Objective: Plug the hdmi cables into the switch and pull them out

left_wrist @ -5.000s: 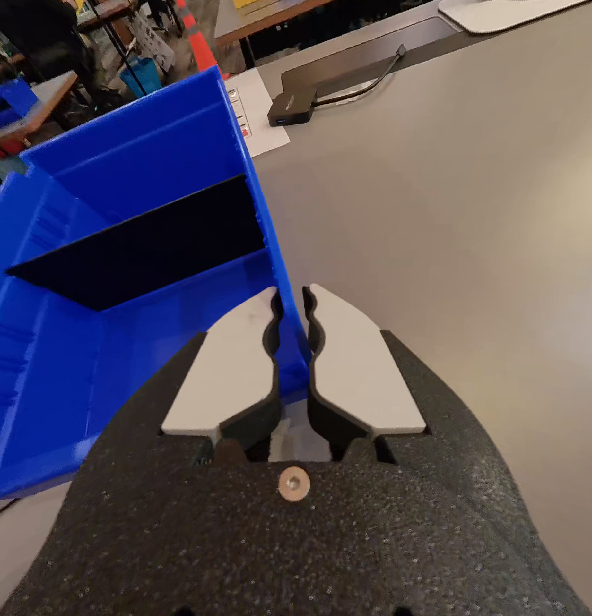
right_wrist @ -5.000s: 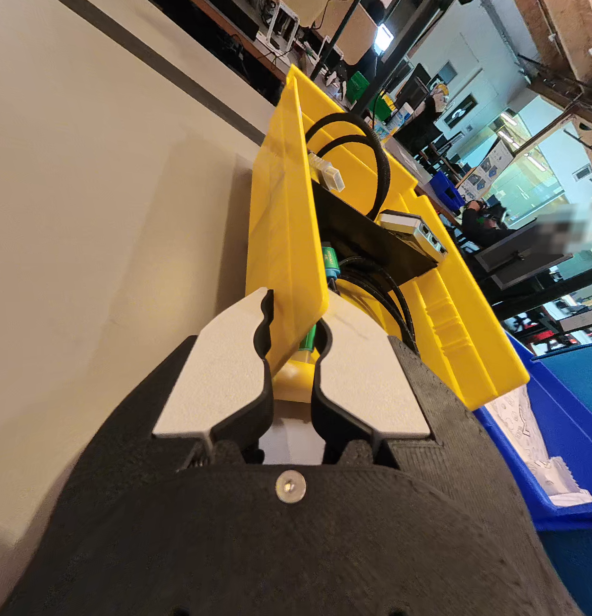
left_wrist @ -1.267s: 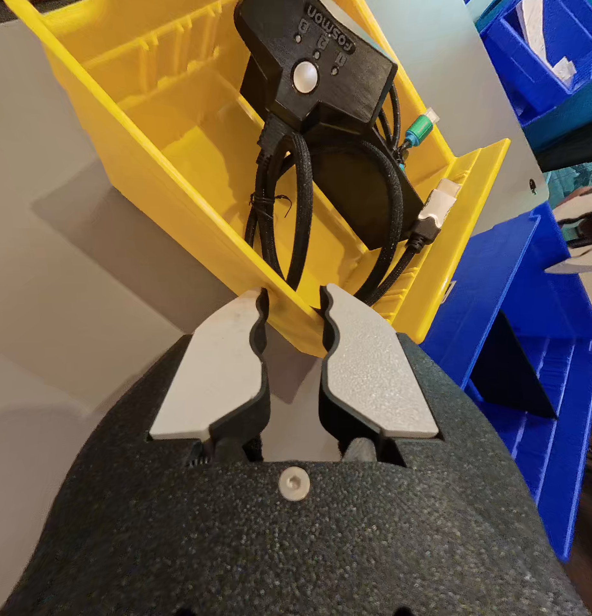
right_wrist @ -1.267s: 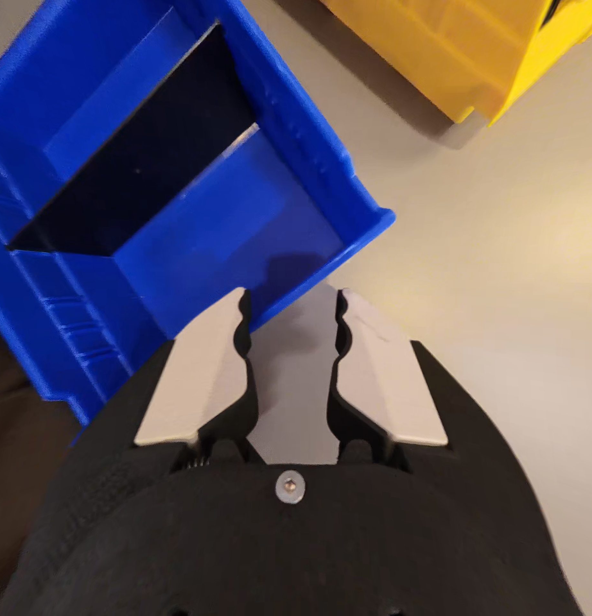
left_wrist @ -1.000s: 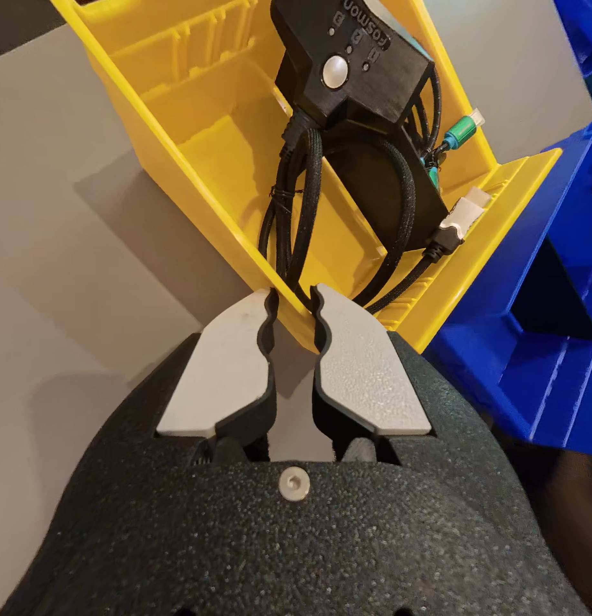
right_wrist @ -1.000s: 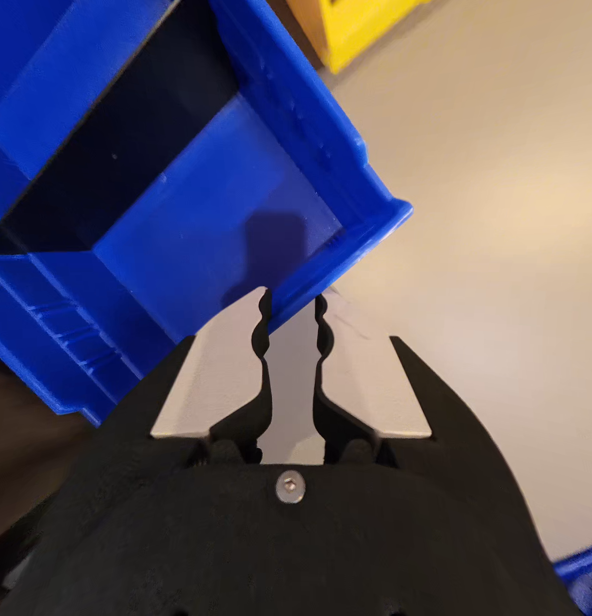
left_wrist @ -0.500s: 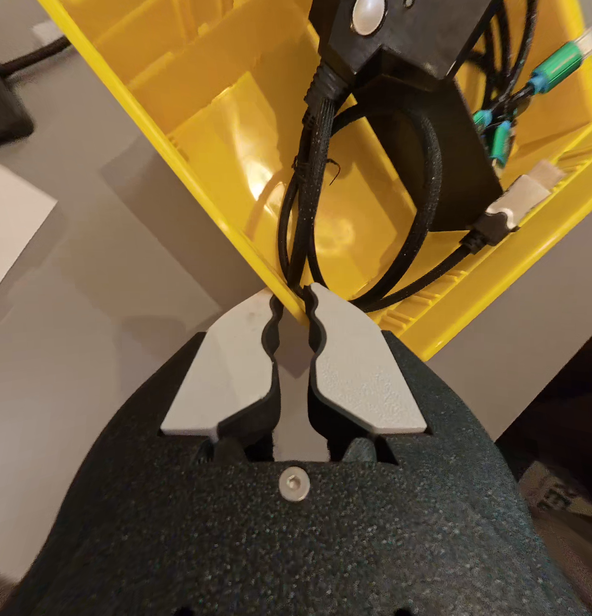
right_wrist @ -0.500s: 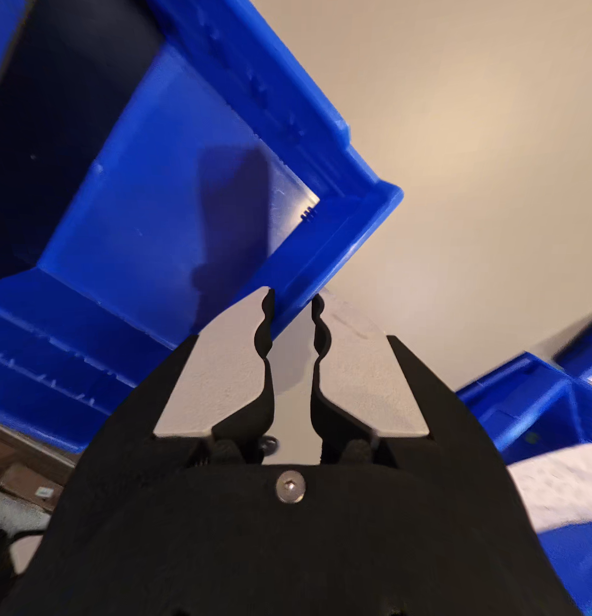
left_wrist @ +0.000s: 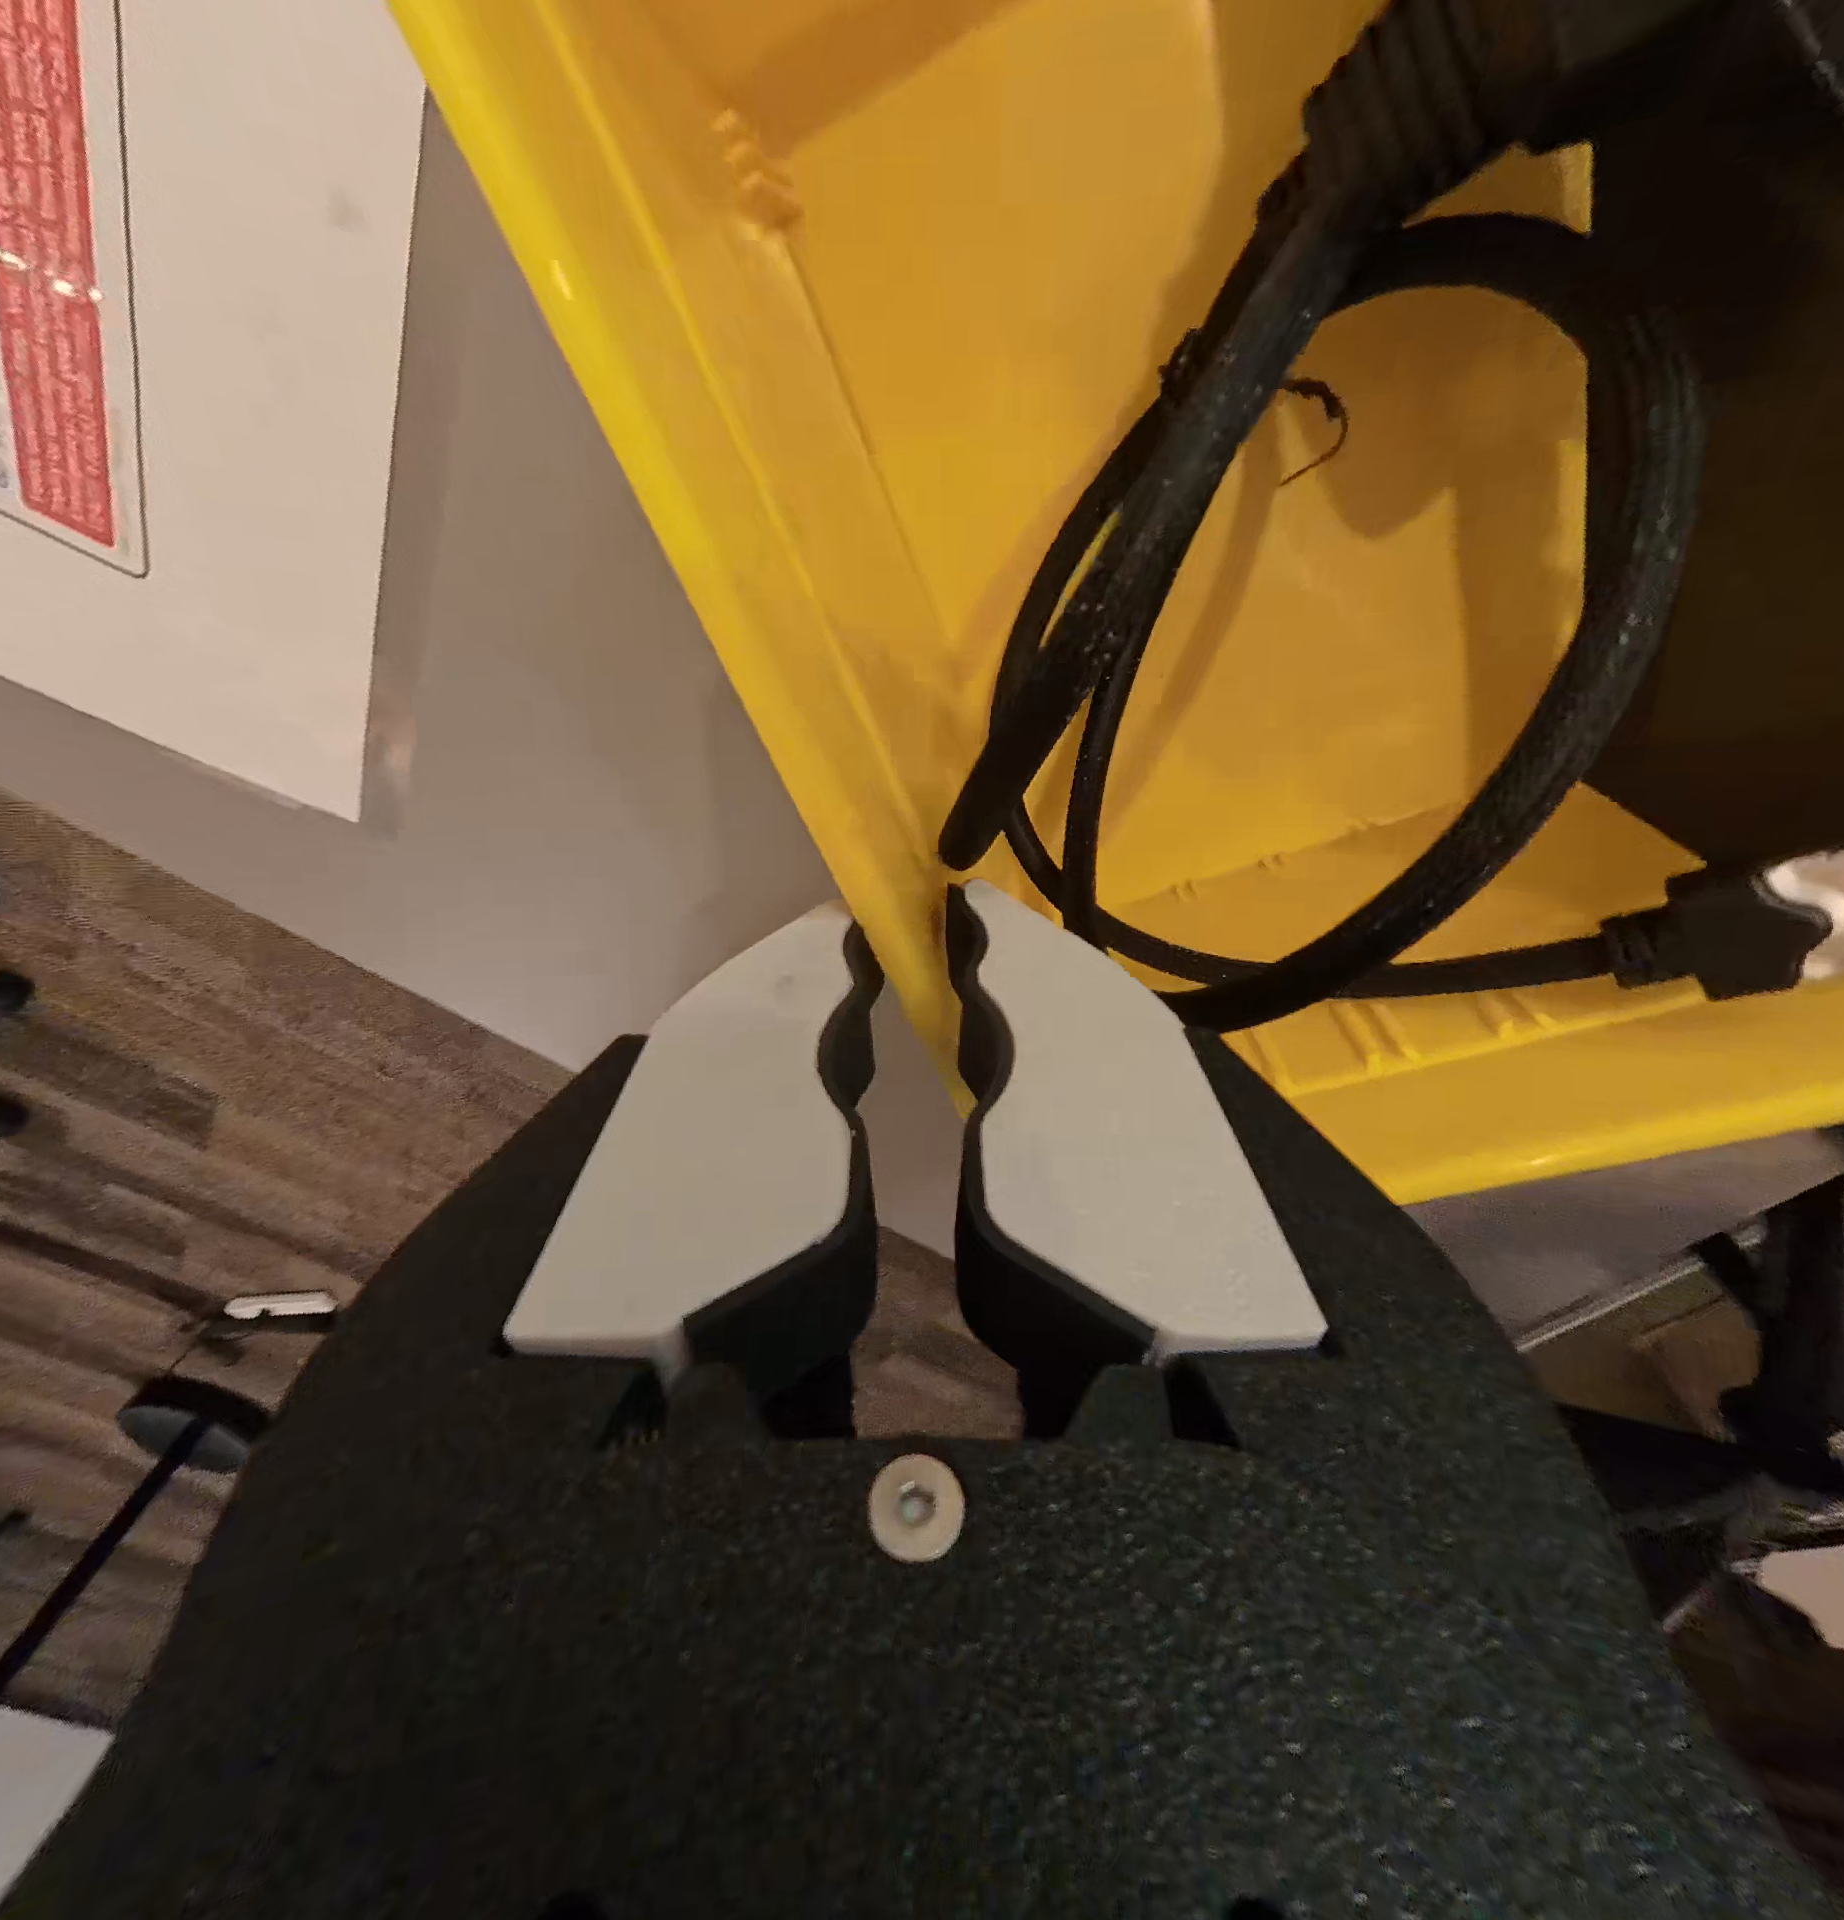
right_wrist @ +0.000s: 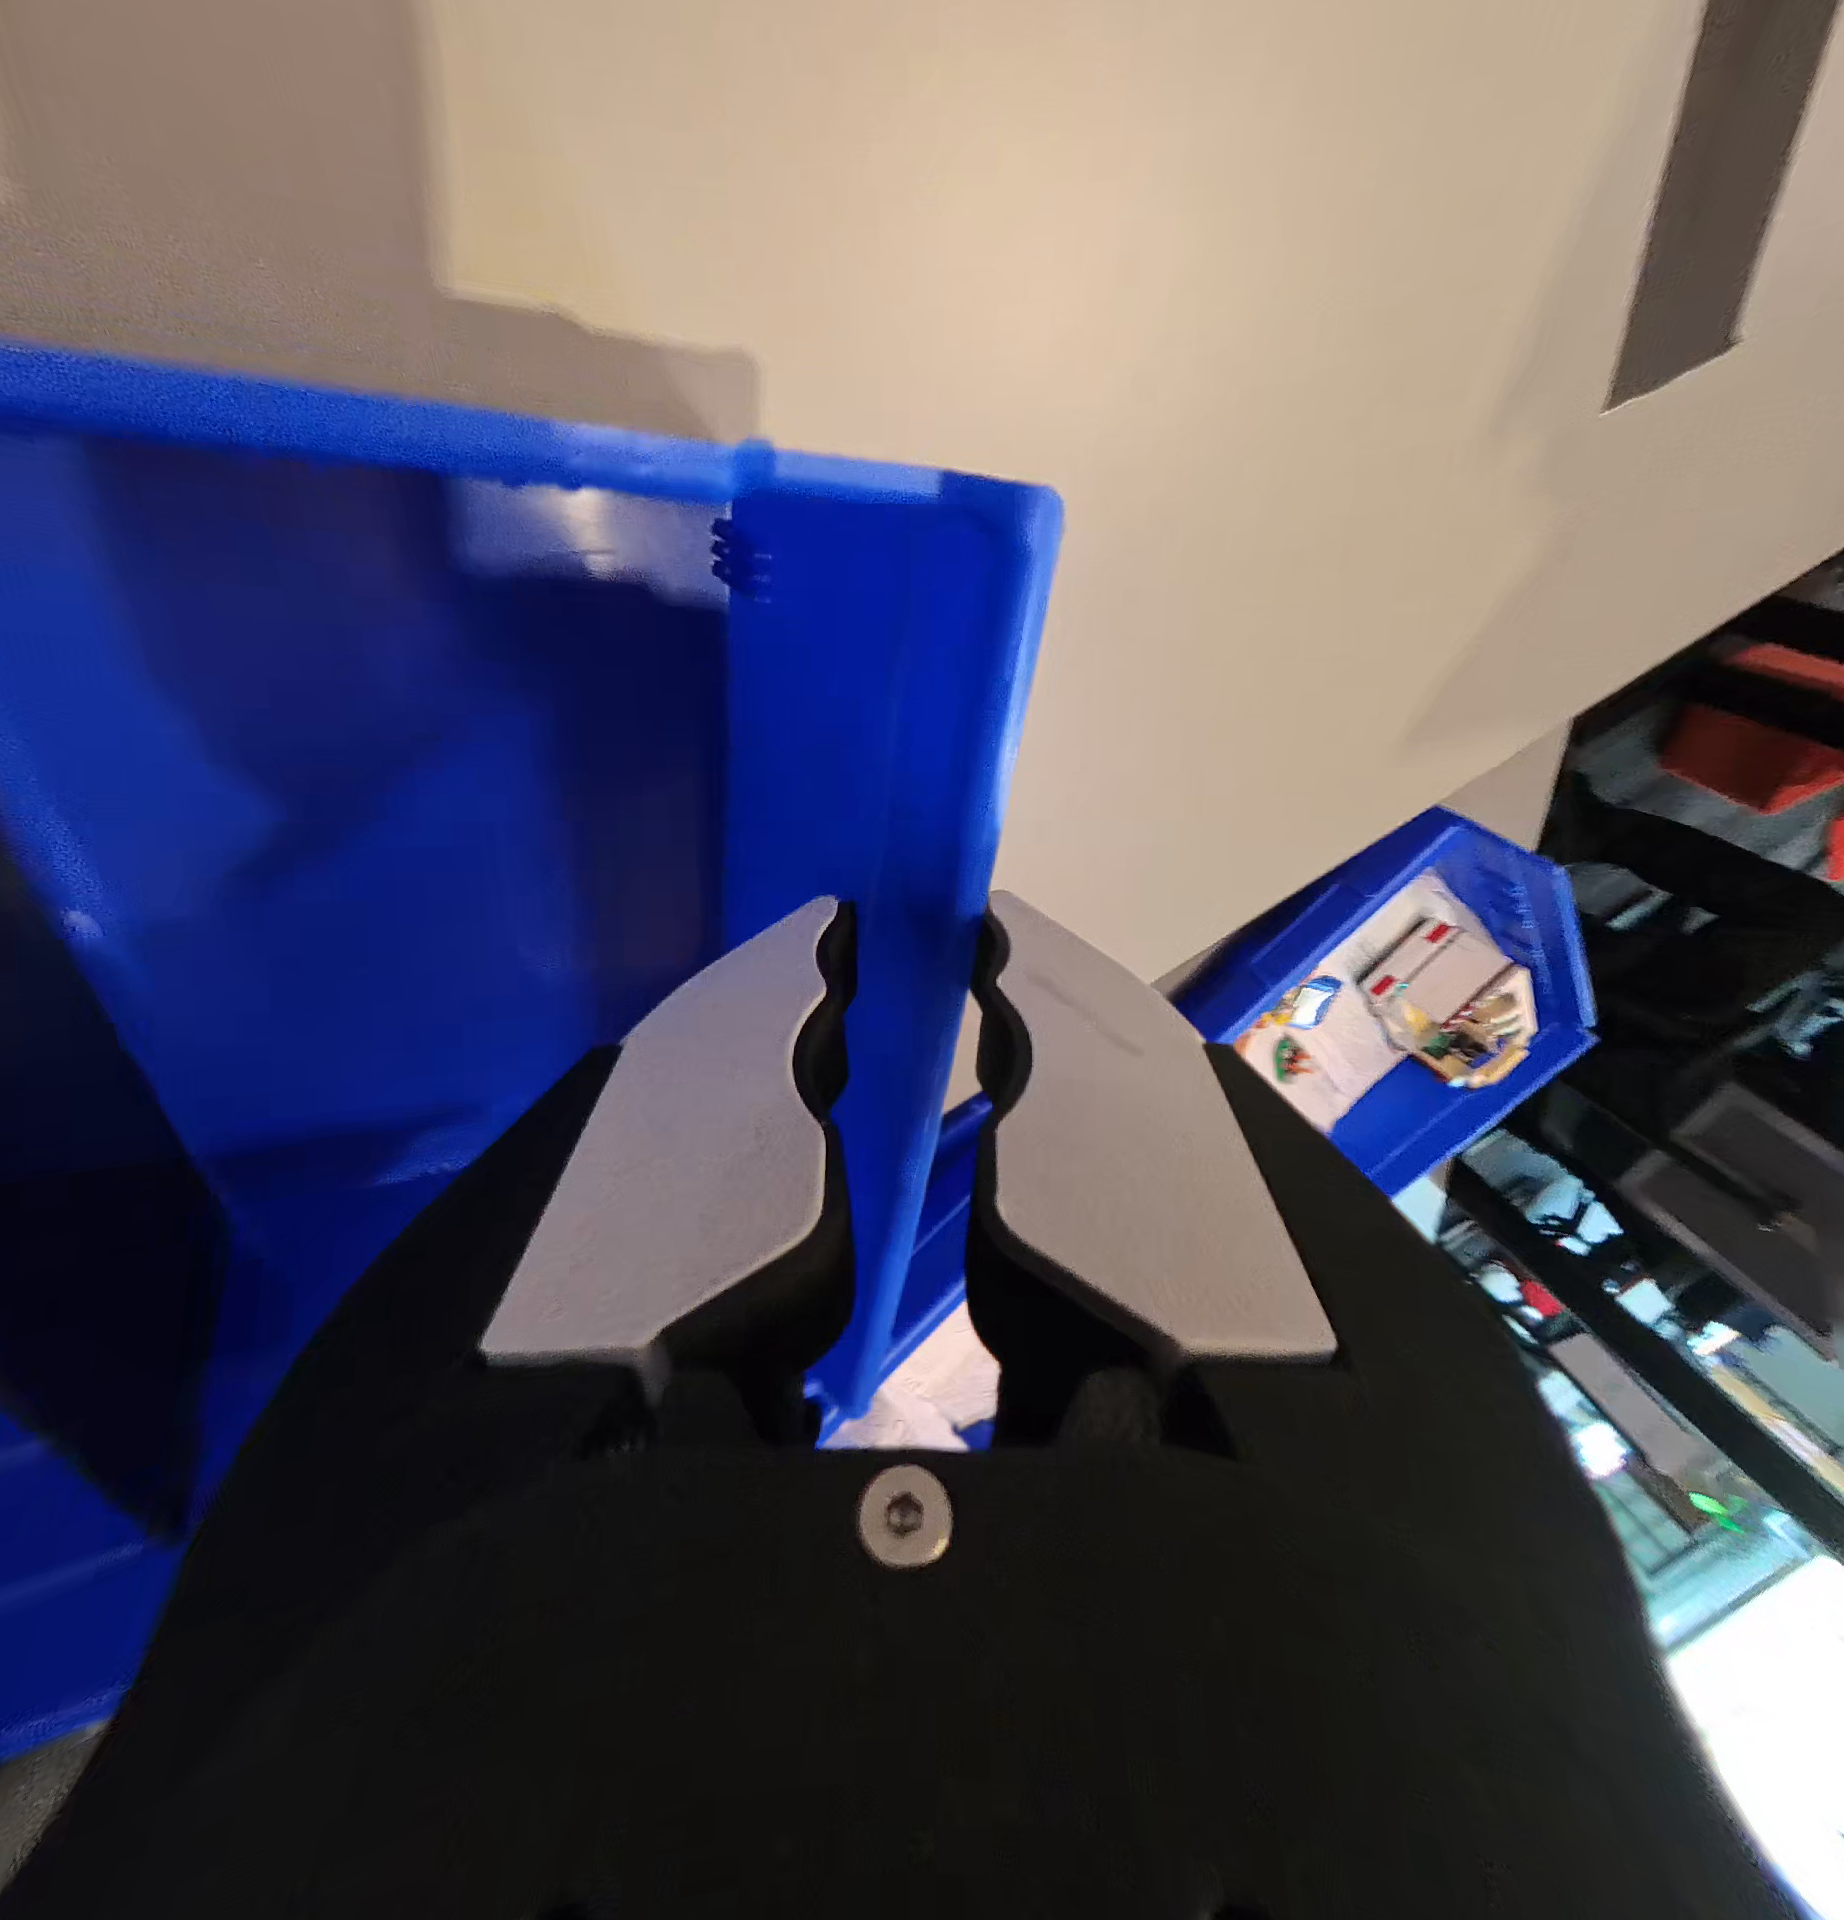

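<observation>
Here the left gripper point(left_wrist: 913, 920) pinches the yellow bin point(left_wrist: 866, 447) wall, the right gripper point(right_wrist: 913, 925) the blue bin point(right_wrist: 876, 665) rim; tilting risks spilling the braided cables point(left_wrist: 1250, 416).

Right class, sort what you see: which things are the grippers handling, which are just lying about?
Handled:
- left hand-held gripper clamps yellow bin
- right hand-held gripper clamps blue bin

Lying about:
- black cables
- white sheet
- second blue bin

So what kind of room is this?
Probably a workshop or lab. There's a yellow bin holding black cables, a blue bin, and another blue bin of small parts beside dark shelving.
</observation>
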`<state>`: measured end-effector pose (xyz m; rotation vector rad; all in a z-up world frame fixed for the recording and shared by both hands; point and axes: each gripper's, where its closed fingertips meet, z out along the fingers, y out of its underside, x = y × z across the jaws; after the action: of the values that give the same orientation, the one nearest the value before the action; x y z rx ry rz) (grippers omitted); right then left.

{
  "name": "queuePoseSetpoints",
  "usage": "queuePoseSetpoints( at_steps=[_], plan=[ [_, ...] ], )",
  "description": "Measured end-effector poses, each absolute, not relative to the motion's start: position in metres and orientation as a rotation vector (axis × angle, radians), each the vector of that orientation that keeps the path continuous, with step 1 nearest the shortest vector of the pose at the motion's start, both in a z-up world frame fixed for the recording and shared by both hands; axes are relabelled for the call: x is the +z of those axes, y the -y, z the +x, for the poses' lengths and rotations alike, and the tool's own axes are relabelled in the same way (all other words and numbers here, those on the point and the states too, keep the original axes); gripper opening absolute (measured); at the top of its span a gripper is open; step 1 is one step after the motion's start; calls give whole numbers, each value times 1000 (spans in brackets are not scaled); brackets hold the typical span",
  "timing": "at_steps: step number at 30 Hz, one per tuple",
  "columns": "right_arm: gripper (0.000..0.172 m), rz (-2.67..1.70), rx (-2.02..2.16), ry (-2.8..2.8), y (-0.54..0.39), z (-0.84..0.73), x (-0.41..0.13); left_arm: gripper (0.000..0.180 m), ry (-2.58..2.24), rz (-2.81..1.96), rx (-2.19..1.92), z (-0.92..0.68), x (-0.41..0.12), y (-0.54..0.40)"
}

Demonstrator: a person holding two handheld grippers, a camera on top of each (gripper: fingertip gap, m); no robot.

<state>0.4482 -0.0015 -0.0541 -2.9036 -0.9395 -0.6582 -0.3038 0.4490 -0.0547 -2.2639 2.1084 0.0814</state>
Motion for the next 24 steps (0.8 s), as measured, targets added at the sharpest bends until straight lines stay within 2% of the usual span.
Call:
queuePoseSetpoints(
  at_steps=[13,24],
  plan=[
    [23,-2744,-984,1036,-60,494,-52,13,-2398,-1827,384,-310,-55,-518],
    [28,-2528,-1052,1202,-109,517,-52,16,-2503,-1533,489,-305,-55,-553]
  ],
)
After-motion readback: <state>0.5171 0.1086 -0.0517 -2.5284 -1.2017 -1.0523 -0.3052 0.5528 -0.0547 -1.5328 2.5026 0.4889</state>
